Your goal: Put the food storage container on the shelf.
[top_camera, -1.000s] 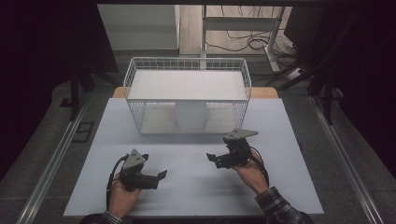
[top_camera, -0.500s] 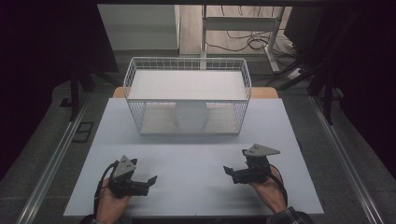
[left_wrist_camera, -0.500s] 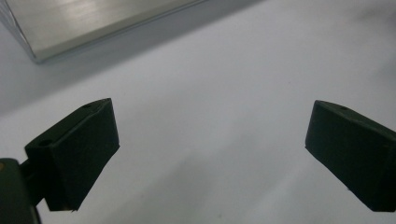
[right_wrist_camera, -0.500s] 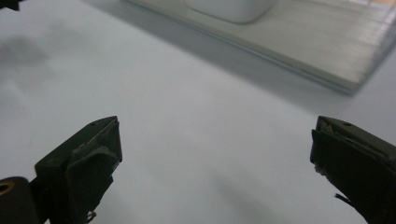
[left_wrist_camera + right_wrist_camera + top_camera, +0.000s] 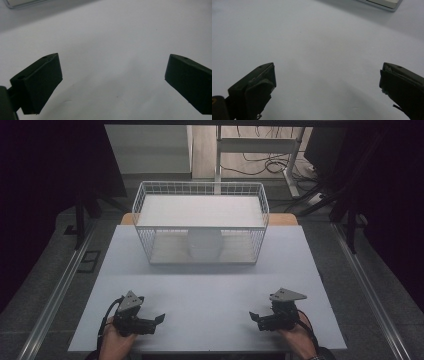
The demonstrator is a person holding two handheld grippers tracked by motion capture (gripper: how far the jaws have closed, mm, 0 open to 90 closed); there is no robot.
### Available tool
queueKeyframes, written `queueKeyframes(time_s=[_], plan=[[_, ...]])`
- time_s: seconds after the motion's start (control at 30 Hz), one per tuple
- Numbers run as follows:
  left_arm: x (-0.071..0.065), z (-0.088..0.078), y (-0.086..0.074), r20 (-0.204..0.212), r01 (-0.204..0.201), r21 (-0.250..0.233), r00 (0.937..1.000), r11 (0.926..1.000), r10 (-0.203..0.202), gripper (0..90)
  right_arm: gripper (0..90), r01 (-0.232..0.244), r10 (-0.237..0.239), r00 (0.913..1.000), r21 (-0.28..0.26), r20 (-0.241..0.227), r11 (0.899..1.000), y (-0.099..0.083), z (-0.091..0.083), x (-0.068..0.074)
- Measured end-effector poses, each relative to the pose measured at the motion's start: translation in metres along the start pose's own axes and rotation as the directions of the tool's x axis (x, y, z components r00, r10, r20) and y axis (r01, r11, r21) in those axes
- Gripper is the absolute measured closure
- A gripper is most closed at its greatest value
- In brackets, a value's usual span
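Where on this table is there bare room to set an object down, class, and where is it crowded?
Bare: the white tabletop between the white wire basket and the two hand-held black grippers, left and right, and the gap between those grippers. Crowded: the far edge, where the basket stands.

The high view is dim overall: the surroundings at the left and right edges fall to near black, while the white worktop (image 5: 210, 295) is evenly and softly lit from above. The wire basket (image 5: 200, 222) casts a faint shadow just below its front edge. No glare shows. In both gripper views the black jaws at the bottom corners are soft and slightly blurred, with pale shadows on the worktop between them.
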State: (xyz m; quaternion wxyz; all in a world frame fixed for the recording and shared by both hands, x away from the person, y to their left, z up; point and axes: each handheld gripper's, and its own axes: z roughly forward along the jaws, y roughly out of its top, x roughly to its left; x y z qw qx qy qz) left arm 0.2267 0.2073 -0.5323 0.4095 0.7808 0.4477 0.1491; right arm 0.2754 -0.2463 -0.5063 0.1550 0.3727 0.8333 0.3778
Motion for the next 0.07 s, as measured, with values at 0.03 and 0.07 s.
queueKeyframes(time_s=[0.03, 0.07], plan=[[0.0001, 0.0003, 0.0001, 0.002, 0.000, 0.000, 1.0000, 1.0000, 0.000, 0.6, 0.7, 0.002, -0.002, 1.0000, 0.001, 0.000, 1.000, 0.0000, 0.0002, 0.0001], [0.0000, 0.0005, 0.0002, 0.002, -0.001, -0.001, 1.0000, 1.0000, 0.001, 0.6, 0.7, 0.004, -0.004, 1.0000, 0.001, 0.001, 1.000, 0.0000, 0.0006, 0.0004]])
